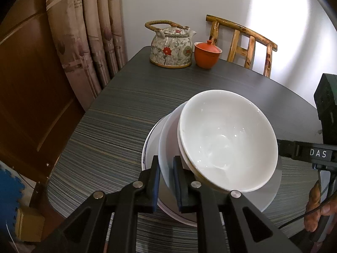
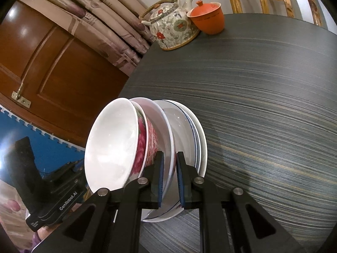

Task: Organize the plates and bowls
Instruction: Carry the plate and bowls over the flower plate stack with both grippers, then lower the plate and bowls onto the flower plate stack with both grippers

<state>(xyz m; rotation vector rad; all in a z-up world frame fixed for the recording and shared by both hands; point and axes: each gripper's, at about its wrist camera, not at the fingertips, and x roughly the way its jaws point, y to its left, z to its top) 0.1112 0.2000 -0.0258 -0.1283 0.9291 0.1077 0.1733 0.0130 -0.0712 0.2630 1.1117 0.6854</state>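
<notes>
A stack of white crockery sits on the dark striped table (image 1: 130,109). On top are nested white bowls (image 1: 227,141); the lower one has a red floral outside (image 2: 145,143). Under them lies a white plate (image 1: 166,164), then a blue-rimmed plate (image 1: 146,147) at the bottom. My left gripper (image 1: 166,181) is shut on the white plate's near rim. My right gripper (image 2: 169,179) is shut on the same white plate's rim (image 2: 170,139) from the opposite side. The right gripper's body also shows in the left wrist view (image 1: 316,154).
A floral teapot (image 1: 171,48) and an orange lidded cup (image 1: 207,52) stand at the table's far edge, a wooden chair (image 1: 248,42) behind them. Curtains (image 1: 84,31) and a brown door (image 1: 27,84) are to the left. A blue foam mat (image 2: 42,130) lies on the floor.
</notes>
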